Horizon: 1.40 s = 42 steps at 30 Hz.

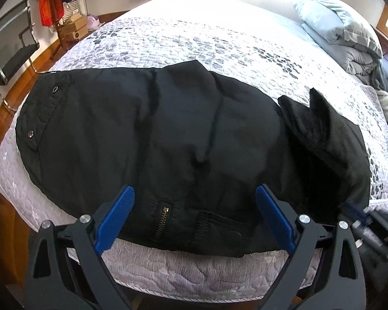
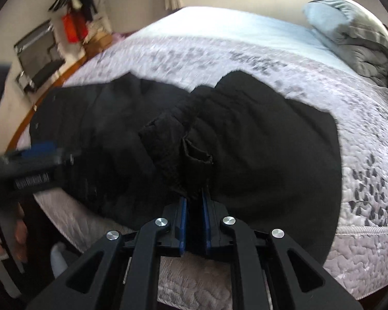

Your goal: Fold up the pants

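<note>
lying across the near half of the bed (image 1: 168,33) are the black pants (image 1: 168,134), spread flat on the pale quilted cover with its grey leaf print. seen from the left wrist, the waistband with two metal snaps sits out at nine o'clock, a brass zipper (image 1: 164,219) shows near six o'clock, and a loose end of the cloth stands up in a peak toward two o'clock. the left gripper (image 1: 195,214) hangs over the near edge of the fabric with its blue pads spread wide, nothing between them. the right gripper (image 2: 194,201) has its jaws drawn close together, pinching a bunched fold of the pants that rises in a crumpled ridge from its tips toward twelve o'clock; that view is blurred. in it the left gripper shows as a smear at nine o'clock, with fingers of a hand (image 2: 18,235) below it at eight o'clock. a grey rolled duvet (image 1: 349,33) lies at the head of the bed near two o'clock, and a black chair (image 1: 10,46) stands on the wooden floor at ten o'clock.
</note>
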Available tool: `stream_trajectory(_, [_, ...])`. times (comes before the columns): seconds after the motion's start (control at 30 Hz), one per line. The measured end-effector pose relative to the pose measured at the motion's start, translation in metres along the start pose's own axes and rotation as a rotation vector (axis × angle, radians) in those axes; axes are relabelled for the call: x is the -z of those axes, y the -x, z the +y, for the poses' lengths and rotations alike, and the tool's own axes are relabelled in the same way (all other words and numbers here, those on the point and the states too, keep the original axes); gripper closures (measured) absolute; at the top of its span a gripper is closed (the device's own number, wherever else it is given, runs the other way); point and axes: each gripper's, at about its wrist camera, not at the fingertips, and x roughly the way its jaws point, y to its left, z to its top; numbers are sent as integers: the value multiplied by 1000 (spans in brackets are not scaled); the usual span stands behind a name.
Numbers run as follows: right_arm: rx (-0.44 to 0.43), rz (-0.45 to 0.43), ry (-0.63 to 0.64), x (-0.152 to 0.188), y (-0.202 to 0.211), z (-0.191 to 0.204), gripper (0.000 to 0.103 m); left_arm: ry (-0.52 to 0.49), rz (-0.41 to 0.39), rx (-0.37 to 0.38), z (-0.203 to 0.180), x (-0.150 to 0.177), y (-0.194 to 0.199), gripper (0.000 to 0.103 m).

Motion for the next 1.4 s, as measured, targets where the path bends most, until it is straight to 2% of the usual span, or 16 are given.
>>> stream_trajectory(0.13, [-18, 80, 41, 15, -23, 7, 91, 8, 9, -3, 4, 0, -3, 8])
stream_trajectory(0.17, [-24, 88, 35, 17, -26, 5, 87, 9, 10, -5, 4, 1, -4, 8])
stream_trajectory(0.23, [-80, 123, 27, 19, -30, 2, 77, 14, 12, -7, 6, 1, -5, 8])
stream_trajectory(0.3, [-154, 131, 4, 19, -27, 0, 44, 17, 23, -6, 7, 1, -7, 8])
stream_trajectory(0.33, [-192, 127, -11, 20, -22, -1, 40, 15, 28, -9, 7, 1, -8, 8])
stream_trajectory(0.43, [-240, 94, -61, 17, -6, -5, 39, 2, 40, -37, 8, 1, -11, 8])
stream_trajectory(0.53, [-122, 75, -73, 12, 2, -8, 39, -21, 54, -58, 8, 2, -15, 8])
stream_trajectory(0.63, [-50, 106, -60, 11, -9, -3, 45, -55, 78, -82, 7, 3, -20, 8])
stream_trajectory(0.73, [-37, 122, -73, 11, -22, -1, 48, -102, 85, -126, 7, 7, -24, 8])
stream_trajectory(0.83, [-76, 124, -108, 11, -27, -3, 72, -122, 86, -119, 9, 8, -25, 8])
stream_trajectory(0.93, [-99, 128, -151, 11, -27, -7, 77, -115, 90, -114, 13, 8, -25, 8])
stream_trajectory(1.07, [-130, 102, -189, 10, -16, -13, 93, -120, 90, -118, 16, 8, -25, 8])
stream_trajectory(1.13, [-167, 84, -175, 5, -6, -9, 94, -119, 89, -117, 18, 9, -23, 8])
stream_trajectory(1.27, [-172, 84, -77, 3, 2, 14, 94, -122, 70, -136, 21, 10, -19, 8])
stream_trajectory(1.4, [-165, 124, -78, 8, -21, 22, 94, -105, 79, -125, 25, 11, -21, 8])
